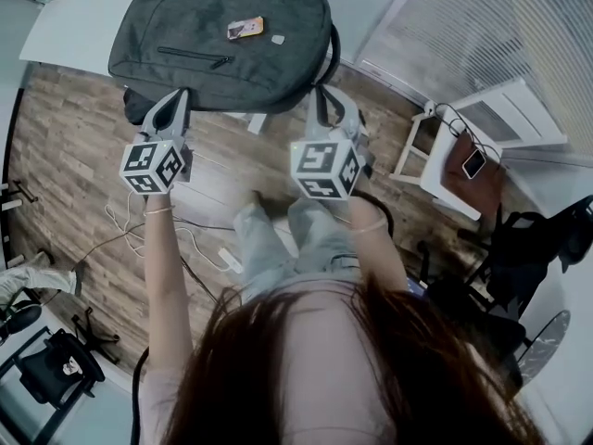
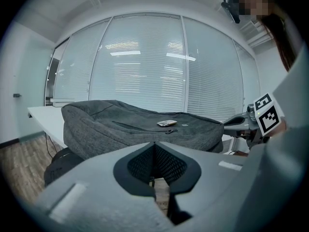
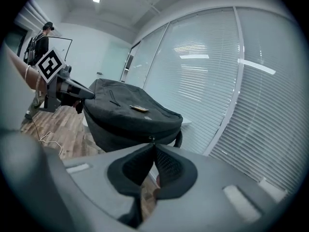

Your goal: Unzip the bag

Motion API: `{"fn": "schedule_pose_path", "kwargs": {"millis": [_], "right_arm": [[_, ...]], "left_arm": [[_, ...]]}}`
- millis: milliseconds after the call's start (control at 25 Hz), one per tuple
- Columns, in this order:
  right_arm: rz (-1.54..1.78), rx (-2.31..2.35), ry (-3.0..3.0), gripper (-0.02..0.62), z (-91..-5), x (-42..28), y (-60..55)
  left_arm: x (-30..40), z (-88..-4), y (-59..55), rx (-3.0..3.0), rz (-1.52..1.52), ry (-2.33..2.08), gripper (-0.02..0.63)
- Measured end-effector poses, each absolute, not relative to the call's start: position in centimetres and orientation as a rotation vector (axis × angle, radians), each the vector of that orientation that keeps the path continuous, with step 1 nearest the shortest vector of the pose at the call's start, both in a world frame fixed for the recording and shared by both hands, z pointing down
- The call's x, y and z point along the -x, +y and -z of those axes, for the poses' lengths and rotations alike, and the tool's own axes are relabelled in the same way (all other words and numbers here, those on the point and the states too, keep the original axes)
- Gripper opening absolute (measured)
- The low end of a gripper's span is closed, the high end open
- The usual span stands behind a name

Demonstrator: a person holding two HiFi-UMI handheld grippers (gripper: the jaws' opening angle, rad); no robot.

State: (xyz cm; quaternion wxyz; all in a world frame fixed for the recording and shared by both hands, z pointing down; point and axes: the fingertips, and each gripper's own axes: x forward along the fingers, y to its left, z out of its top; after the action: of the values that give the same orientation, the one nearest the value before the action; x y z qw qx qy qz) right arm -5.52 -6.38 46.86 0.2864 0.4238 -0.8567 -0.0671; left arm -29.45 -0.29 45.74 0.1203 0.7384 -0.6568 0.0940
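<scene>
Left tool (image 1: 176, 97), right tool (image 1: 323, 93): jaws together.

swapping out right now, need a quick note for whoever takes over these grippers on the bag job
Left gripper: shut, empty, pointing at the near edge of the grey bag.
Right gripper: shut, tips right at the bag's zip line; a grip on the pull can't be confirmed.
The bag lies flat on the white table, with a small card on top.
Done: nothing visibly unzipped.
Left: catch the pull and run the zip open.

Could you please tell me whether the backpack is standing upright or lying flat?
Lying flat: the backpack rests on the table, front face up.
</scene>
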Motion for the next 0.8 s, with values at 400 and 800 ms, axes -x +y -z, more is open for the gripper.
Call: {"fn": "schedule_pose_path", "kwargs": {"millis": [400, 800], "right_arm": [[0.198, -1.055, -2.294, 0.014, -46.9, 5.3, -7.6], [0.196, -1.026, -2.269, 0.015, -46.8, 5.1, -8.7]], "left_arm": [[29.5, -45.8, -0.4, -2.160, -0.289, -1.939, 0.008], [29.5, -45.8, -0.3, -2.182, -0.276, -1.909, 0.008]]}}
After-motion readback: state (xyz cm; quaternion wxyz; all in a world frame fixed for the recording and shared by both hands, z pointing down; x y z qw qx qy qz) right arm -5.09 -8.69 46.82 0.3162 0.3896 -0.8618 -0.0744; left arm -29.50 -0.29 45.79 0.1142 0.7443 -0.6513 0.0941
